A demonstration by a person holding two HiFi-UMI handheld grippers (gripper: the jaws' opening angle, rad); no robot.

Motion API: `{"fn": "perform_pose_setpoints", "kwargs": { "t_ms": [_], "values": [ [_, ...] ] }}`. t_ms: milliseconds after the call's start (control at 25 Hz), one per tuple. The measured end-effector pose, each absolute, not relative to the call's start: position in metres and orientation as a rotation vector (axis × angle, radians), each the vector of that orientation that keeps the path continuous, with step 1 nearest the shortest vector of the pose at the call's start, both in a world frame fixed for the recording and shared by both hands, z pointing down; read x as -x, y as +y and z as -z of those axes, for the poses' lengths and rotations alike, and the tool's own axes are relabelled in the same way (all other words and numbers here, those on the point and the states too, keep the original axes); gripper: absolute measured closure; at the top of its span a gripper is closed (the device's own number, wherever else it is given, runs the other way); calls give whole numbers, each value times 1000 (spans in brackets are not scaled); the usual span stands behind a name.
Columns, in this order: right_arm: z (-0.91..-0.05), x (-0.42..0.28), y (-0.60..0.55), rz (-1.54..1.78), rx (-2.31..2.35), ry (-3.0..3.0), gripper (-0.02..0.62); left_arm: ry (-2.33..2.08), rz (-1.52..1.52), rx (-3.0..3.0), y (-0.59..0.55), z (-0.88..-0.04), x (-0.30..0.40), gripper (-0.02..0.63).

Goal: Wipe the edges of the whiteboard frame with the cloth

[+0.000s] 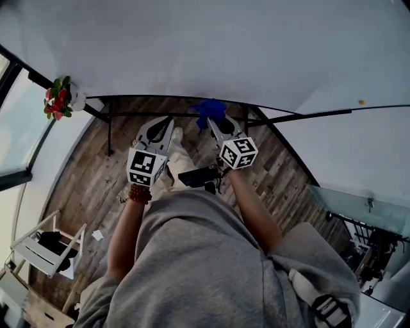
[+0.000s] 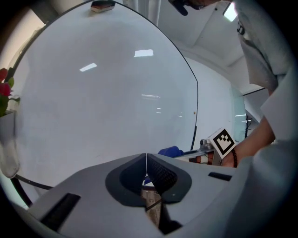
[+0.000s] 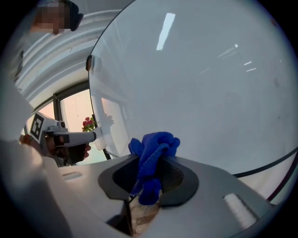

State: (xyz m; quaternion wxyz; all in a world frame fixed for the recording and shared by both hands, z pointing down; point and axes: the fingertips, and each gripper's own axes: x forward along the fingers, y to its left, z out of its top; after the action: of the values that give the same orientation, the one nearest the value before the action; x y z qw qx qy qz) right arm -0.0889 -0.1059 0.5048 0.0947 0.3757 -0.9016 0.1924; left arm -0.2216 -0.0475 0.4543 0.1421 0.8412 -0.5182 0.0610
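Observation:
A large whiteboard (image 1: 211, 45) with a thin dark frame (image 1: 160, 97) stands upright in front of me. My right gripper (image 1: 211, 120) is shut on a bunched blue cloth (image 1: 209, 111), held just below the board's bottom edge; the cloth (image 3: 153, 155) fills its jaws in the right gripper view. My left gripper (image 1: 172, 128) is to the left of it, shut with nothing between its jaws (image 2: 146, 160). In the left gripper view the blue cloth (image 2: 170, 151) and the right gripper's marker cube (image 2: 222, 142) show at the right.
A white holder with red flowers (image 1: 59, 99) hangs at the board's left edge. The board's dark stand legs (image 1: 110, 131) rest on a wood plank floor (image 1: 90, 186). A white rack (image 1: 45, 246) sits at lower left and a glass railing (image 1: 359, 205) at right. An eraser (image 2: 102, 5) sits on the board's top.

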Motion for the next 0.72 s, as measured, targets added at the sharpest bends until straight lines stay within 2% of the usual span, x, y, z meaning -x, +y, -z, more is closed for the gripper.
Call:
{"fn": "perform_pose_setpoints", "kwargs": {
  "t_ms": [360, 560, 720],
  "values": [
    [-425, 62, -103, -321, -1149, -2832, 480, -1439, -223, -2567, -66, -420, 170, 595],
    [-367, 39, -101, -22, -1272, -2818, 480, -1598, -153, -2583, -74, -379, 149, 595],
    [-351, 3, -94, 67, -1421, -2739, 479, -1773, -98, -2516, -67, -351, 126, 597]
  ]
}}
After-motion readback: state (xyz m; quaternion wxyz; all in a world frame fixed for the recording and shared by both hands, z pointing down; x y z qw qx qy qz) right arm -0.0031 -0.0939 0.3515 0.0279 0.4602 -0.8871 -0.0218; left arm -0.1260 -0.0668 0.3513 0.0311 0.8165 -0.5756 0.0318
